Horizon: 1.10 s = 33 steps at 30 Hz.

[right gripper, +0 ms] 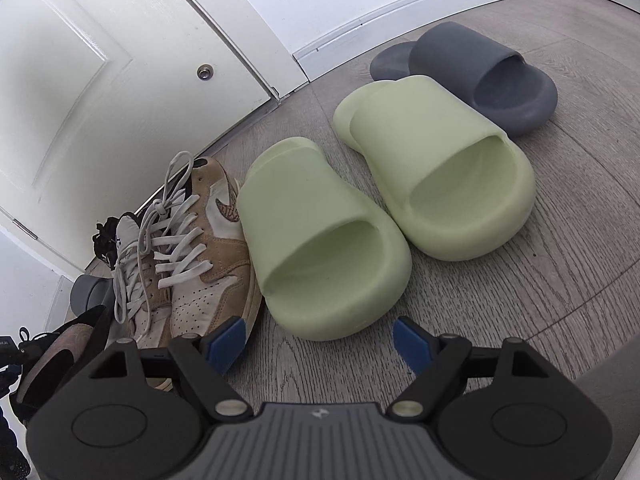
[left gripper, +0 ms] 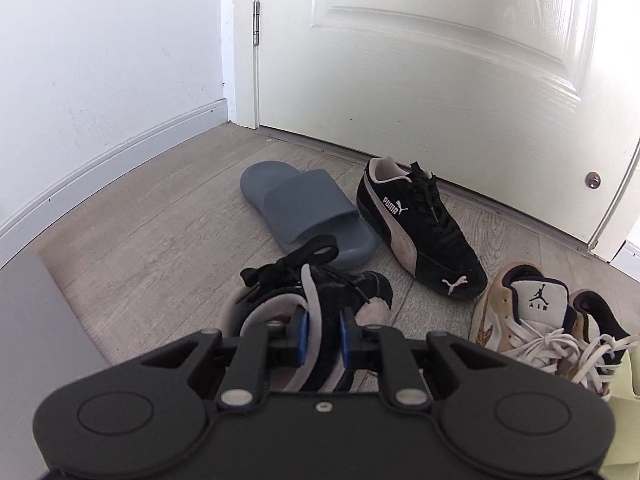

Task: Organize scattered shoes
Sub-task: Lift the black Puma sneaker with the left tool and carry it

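Note:
My left gripper [left gripper: 323,332] is shut on the collar of a black and pink suede sneaker [left gripper: 320,292], which hangs just above the wood floor. Its mate, a black Puma sneaker [left gripper: 420,228], lies by the door with a grey slide [left gripper: 308,212] to its left. A tan and white Jordan sneaker [left gripper: 536,320] sits at the right. In the right wrist view my right gripper [right gripper: 320,344] stands open over bare floor, just short of a pair of pale green slides [right gripper: 320,240] [right gripper: 448,184]. Another grey slide [right gripper: 476,76] lies behind them. The tan sneaker [right gripper: 200,248] lies to the left.
A white door [left gripper: 440,60] and white wall with baseboard [left gripper: 100,160] close off the far side. A grey panel [left gripper: 40,340] rises at the left edge of the left wrist view. The held sneaker [right gripper: 60,344] shows at the lower left of the right wrist view.

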{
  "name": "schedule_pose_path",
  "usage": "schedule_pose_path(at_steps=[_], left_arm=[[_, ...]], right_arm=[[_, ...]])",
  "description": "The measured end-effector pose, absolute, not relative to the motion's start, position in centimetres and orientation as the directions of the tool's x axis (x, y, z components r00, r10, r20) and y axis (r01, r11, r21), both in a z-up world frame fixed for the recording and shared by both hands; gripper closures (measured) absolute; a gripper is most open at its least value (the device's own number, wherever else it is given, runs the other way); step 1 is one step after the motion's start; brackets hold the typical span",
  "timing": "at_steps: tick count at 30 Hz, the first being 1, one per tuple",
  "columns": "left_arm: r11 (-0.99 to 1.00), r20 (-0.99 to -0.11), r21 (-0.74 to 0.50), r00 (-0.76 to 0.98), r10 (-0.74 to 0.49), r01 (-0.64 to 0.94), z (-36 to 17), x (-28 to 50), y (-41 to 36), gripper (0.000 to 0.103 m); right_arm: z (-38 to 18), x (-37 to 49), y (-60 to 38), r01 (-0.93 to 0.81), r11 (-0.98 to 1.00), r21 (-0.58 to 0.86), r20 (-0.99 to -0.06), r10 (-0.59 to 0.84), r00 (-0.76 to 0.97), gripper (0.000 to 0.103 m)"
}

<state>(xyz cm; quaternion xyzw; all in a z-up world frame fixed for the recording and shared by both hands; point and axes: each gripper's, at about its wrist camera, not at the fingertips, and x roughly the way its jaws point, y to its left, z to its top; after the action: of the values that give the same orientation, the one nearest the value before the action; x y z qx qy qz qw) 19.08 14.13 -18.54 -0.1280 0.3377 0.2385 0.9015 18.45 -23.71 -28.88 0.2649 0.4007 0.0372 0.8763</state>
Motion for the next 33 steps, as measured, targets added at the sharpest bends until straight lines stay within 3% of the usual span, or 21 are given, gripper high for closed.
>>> schedule_pose_path(at_steps=[9,20,33], left_arm=[[0.848,-0.636,0.035,0.643,0.427,-0.528,-18.1,20.2,12.3,0.087],[0.849,-0.775,0.153,0.472,0.420,-0.506,-23.7,24.1,13.6,0.088],[0.805,-0.712,0.262,0.456,0.533,-0.532,-25.6,26.3,15.1,0.088]], right_arm=[[-28.5,18.6,-23.7,0.142,0.854,0.501,-0.671,0.279,0.687,0.021],[-28.4,18.4,-23.4,0.127,0.876,0.465,-0.680,0.262,0.685,0.021],[-27.8,17.6,-21.0,0.045,0.927,0.373,-0.694,0.246,0.676,0.021]])
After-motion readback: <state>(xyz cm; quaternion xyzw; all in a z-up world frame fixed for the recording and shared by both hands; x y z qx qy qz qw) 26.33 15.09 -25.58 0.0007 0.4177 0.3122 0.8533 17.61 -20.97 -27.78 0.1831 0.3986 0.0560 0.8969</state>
